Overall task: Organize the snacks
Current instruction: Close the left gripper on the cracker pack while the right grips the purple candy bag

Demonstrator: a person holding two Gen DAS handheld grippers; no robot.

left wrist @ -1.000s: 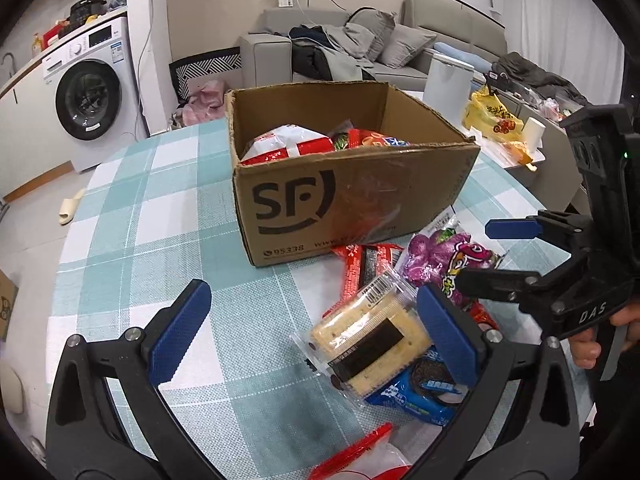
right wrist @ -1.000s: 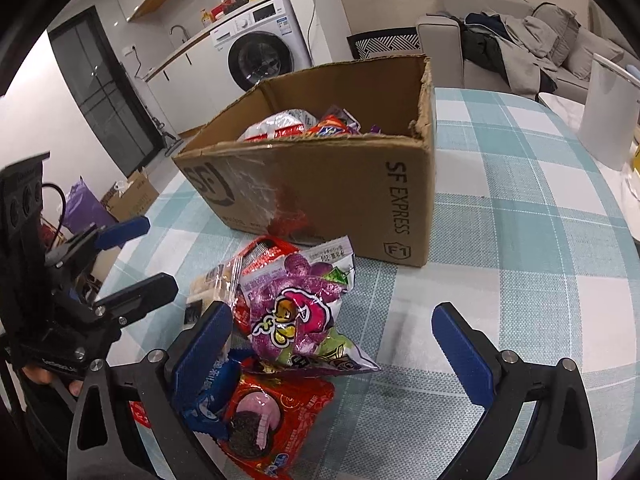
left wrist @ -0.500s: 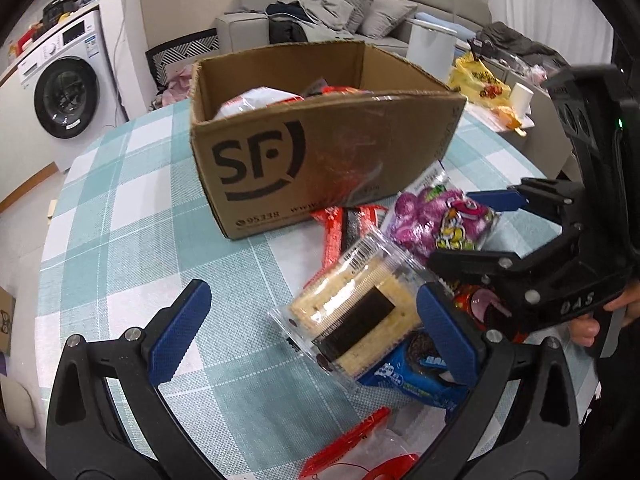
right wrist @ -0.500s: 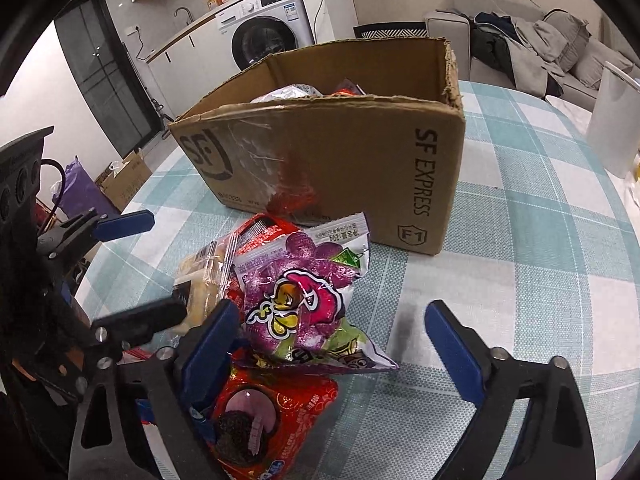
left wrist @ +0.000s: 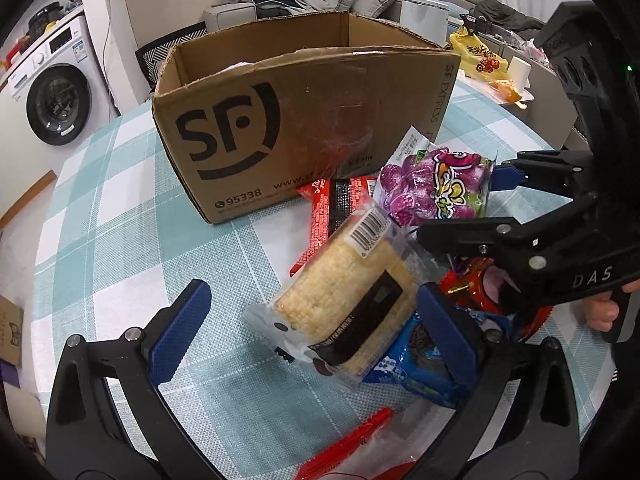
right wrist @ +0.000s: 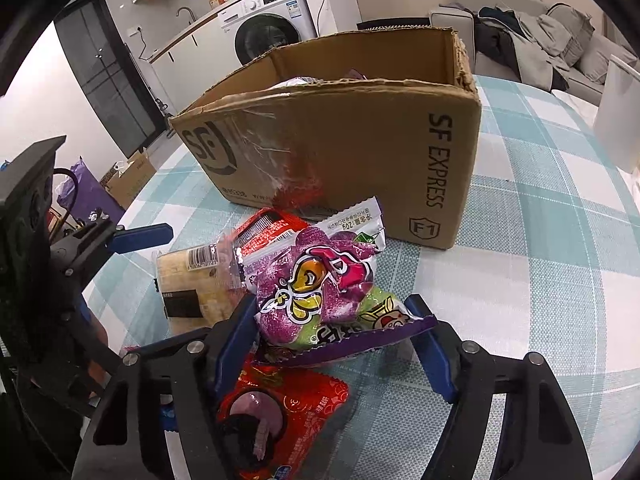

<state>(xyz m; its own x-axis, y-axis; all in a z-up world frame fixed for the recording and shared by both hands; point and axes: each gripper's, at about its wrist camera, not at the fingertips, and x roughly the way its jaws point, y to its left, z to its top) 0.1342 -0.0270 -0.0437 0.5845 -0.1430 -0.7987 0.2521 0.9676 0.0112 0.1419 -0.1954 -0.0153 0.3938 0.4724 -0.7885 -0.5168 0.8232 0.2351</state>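
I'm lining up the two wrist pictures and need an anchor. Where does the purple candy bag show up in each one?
Left wrist view: the purple candy bag lies right of centre, just in front of the cardboard box's right corner, between the fingers of the right tongs.
Right wrist view: the same bag sits at lower centre, between the closing fingers of these tongs.
Shared landmark: the cardboard box, behind the bag in both.
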